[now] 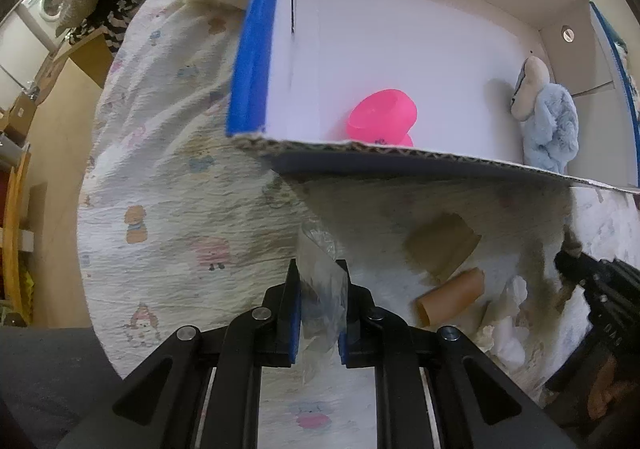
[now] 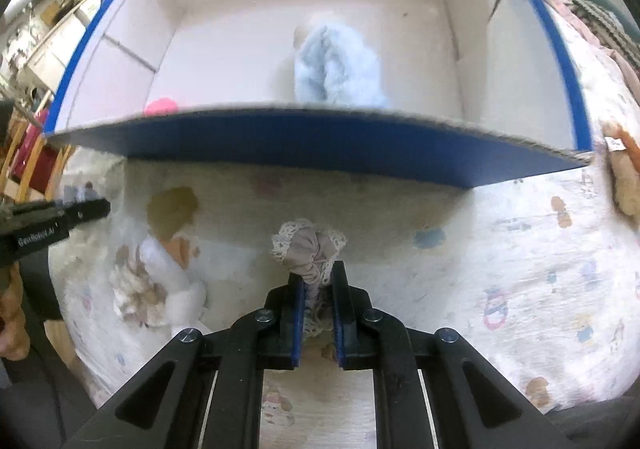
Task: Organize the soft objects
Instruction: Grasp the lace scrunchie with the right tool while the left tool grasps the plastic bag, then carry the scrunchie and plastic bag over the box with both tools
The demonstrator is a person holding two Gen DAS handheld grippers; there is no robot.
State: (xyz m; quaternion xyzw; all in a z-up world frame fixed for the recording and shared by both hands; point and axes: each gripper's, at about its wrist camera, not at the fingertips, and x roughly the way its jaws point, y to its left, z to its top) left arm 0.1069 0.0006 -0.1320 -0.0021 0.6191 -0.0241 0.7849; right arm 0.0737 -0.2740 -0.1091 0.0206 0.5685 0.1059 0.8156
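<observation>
Both tongs sit nearest the lenses, each clamped on something soft. Left tongs (image 1: 319, 313): blue pads drawn in on a crumpled clear plastic bag (image 1: 322, 285), which bulges above and below the pads and hangs over the bedsheet (image 1: 168, 185). Right tongs (image 2: 318, 313): narrowed almost fully on a grey lace-trimmed scrunchie (image 2: 308, 249), whose frilled bulk sticks out past the fingertips.

Risks, biggest thing first.

Box (image 2: 320, 147): blue outside, white inside, standing on the soft sheet. Its near wall rises between both loads and the floor of the box. Judgement: a low carry could catch that edge, pushing the box or dragging the load out of the pads.

Fluffy blue toy (image 2: 336, 69) fills the box's right-hand part, seen from the left wrist, with a pink cup (image 1: 382, 117) towards the near wall. A careless drop could pile onto either.

White and brown fluff (image 2: 152, 285) and a cardboard tube (image 1: 452, 299) lie on the sheet between the two tongs, outside the box. The tongs are near each other, so I judge that crossing paths could make them knock together.

Plastic bag: slippery and thin, held by a fold only; likely to slide free if swung.

Scrunchie: smallest. It is pinched at one end, so it may cling to a pad on release.
</observation>
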